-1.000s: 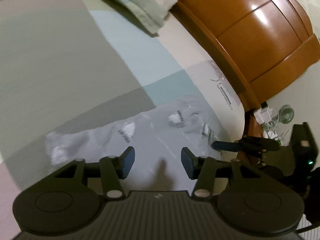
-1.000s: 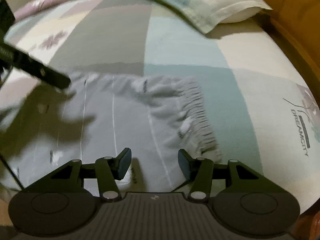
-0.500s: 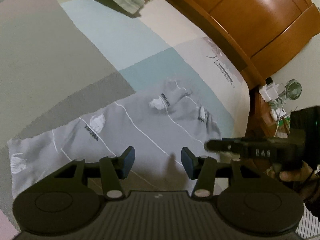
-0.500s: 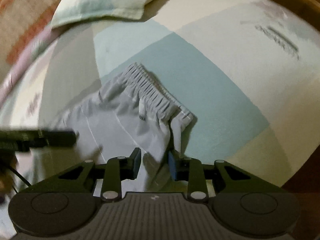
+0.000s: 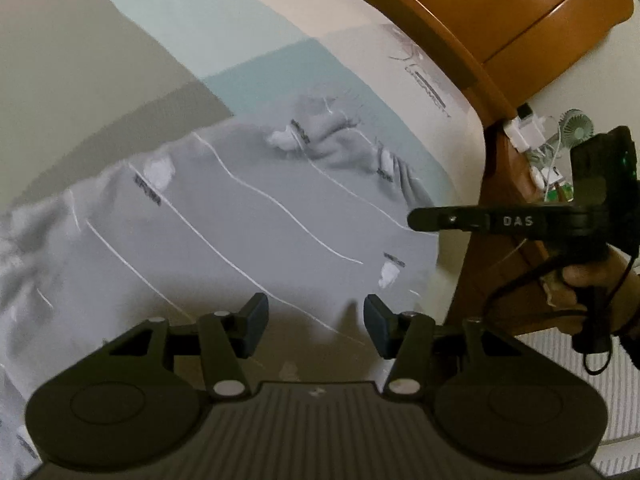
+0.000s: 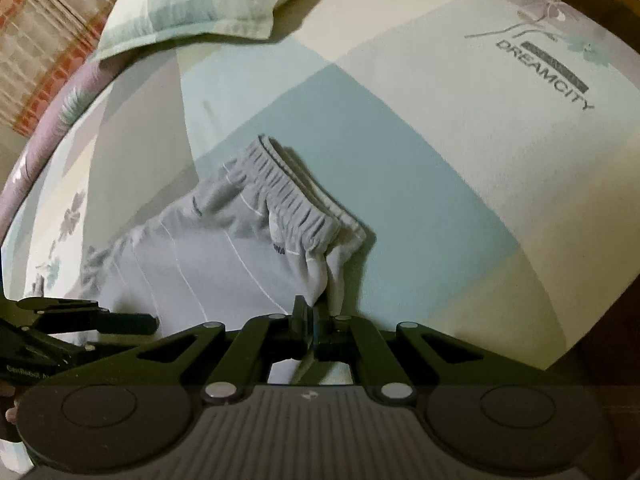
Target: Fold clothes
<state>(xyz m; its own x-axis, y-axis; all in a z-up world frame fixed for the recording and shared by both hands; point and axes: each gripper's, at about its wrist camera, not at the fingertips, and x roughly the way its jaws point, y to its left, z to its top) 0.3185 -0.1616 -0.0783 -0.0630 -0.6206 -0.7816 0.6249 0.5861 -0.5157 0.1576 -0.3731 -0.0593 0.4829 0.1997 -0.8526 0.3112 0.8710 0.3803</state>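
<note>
Grey shorts point(image 5: 248, 216) with thin white stripes and an elastic waistband point(image 6: 292, 196) lie spread on the bed. My left gripper point(image 5: 314, 318) hovers open just above the cloth, nothing between its fingers. My right gripper point(image 6: 310, 320) is shut on a corner of the shorts point(image 6: 224, 264) by the waistband, and the cloth rises in a fold to its tips. In the left wrist view the right gripper point(image 5: 424, 220) reaches in from the right, a hand on its handle. The left gripper point(image 6: 120, 320) shows at the left edge of the right wrist view.
The bed sheet point(image 6: 400, 168) has pale blocks of colour and a printed logo. A pillow point(image 6: 200, 0) lies at the head. A wooden headboard point(image 5: 500, 20) runs along the bed's far side. A small fan point(image 5: 576, 128) and cables sit beyond the bed's corner.
My right gripper has gone from open to shut on the shorts' corner and drawn it up. My left gripper has stayed open and shifted closer over the cloth.
</note>
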